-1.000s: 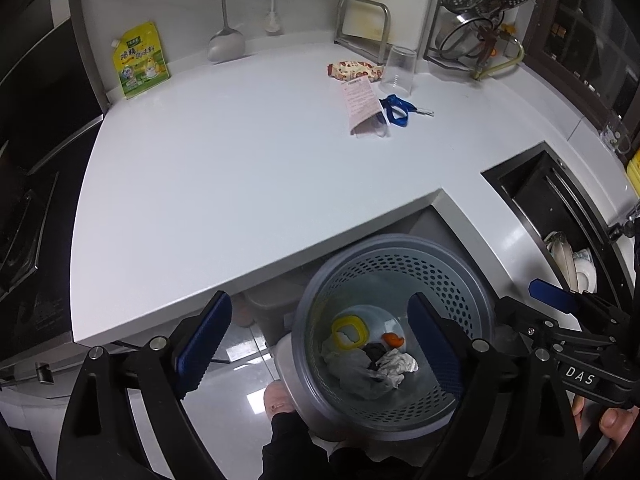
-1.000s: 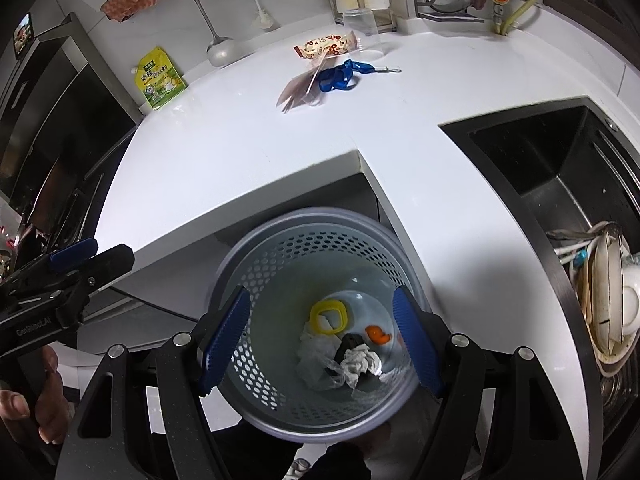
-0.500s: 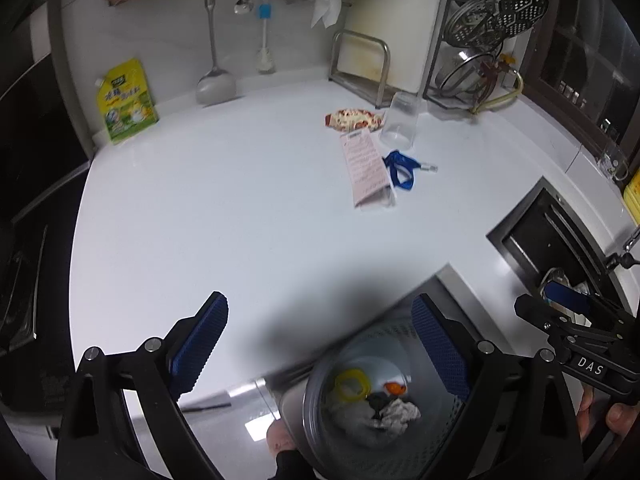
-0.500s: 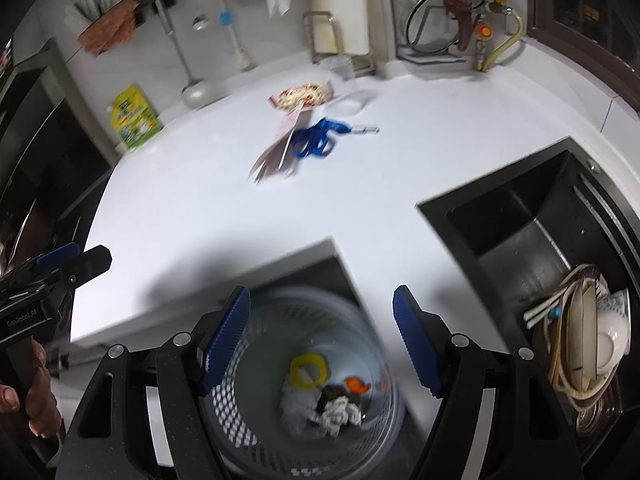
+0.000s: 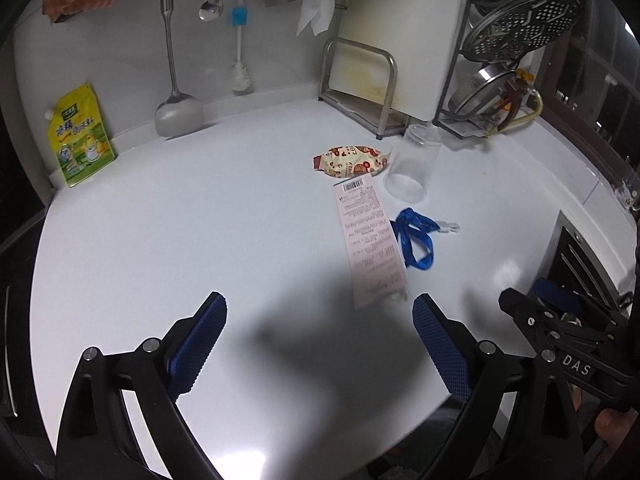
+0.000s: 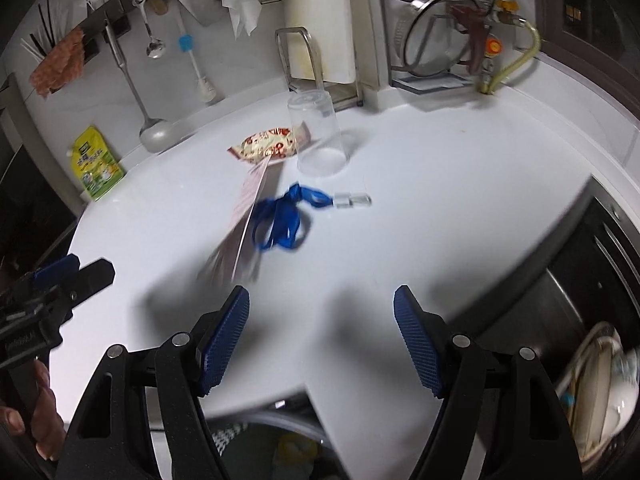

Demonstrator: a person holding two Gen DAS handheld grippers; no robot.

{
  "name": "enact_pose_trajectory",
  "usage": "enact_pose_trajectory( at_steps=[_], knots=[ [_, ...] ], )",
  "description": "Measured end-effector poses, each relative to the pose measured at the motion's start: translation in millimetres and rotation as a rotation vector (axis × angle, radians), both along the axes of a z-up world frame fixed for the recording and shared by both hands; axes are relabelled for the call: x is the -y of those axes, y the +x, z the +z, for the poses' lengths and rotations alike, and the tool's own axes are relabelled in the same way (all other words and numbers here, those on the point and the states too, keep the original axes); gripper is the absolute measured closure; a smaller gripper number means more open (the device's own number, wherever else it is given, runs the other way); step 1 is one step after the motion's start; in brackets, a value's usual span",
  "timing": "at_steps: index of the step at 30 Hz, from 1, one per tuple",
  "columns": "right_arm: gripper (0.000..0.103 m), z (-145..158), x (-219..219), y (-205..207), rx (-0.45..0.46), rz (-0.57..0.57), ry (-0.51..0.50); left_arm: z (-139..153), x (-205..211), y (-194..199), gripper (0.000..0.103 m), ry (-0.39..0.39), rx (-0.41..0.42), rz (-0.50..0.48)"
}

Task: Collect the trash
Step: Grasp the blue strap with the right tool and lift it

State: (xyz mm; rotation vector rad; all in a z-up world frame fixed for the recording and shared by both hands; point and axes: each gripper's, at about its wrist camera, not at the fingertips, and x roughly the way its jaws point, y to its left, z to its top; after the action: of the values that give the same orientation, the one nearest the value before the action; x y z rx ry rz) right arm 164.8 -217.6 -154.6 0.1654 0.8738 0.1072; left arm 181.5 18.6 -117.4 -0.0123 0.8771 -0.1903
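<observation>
Blue-padded claws hang spread and empty over the white table (image 5: 160, 240), trash ahead.
Nearest the left claw (image 5: 320, 344) lies the pink receipt (image 5: 370, 244); right claw (image 6: 322, 336) faces the blue lanyard (image 6: 282, 220). Beyond, touching an upturned glass (image 5: 412, 164), the snack wrapper (image 5: 350, 160). I'd pinch the receipt's lifted near end, skirting the glass.

White bench (image 5: 168, 240) under glare; pale wall (image 5: 120, 60) hung with utensils; dark sink (image 6: 568, 280) at right.
</observation>
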Motion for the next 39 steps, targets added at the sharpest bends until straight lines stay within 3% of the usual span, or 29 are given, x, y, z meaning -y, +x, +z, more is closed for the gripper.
enact_pose_trajectory(
  at_steps=[13,29,31,39],
  knots=[
    [0.031,-39.1,-22.7,91.9,-0.015,0.057,-0.062,-26.1,-16.5,45.2,0.011,-0.006,-0.022,0.022],
    [0.032,-62.1,-35.6,118.3,-0.016,0.095,-0.123,-35.2,-9.2,58.4,0.011,-0.035,-0.047,0.007],
    [0.038,-62.5,-39.9,118.5,-0.007,0.107,-0.136,-35.0,-6.8,58.9,0.011,-0.036,-0.046,0.003],
    [0.091,-60.7,-44.4,116.1,-0.002,0.161,-0.116,-34.6,6.7,61.5,0.011,-0.052,-0.044,-0.008]
  ],
)
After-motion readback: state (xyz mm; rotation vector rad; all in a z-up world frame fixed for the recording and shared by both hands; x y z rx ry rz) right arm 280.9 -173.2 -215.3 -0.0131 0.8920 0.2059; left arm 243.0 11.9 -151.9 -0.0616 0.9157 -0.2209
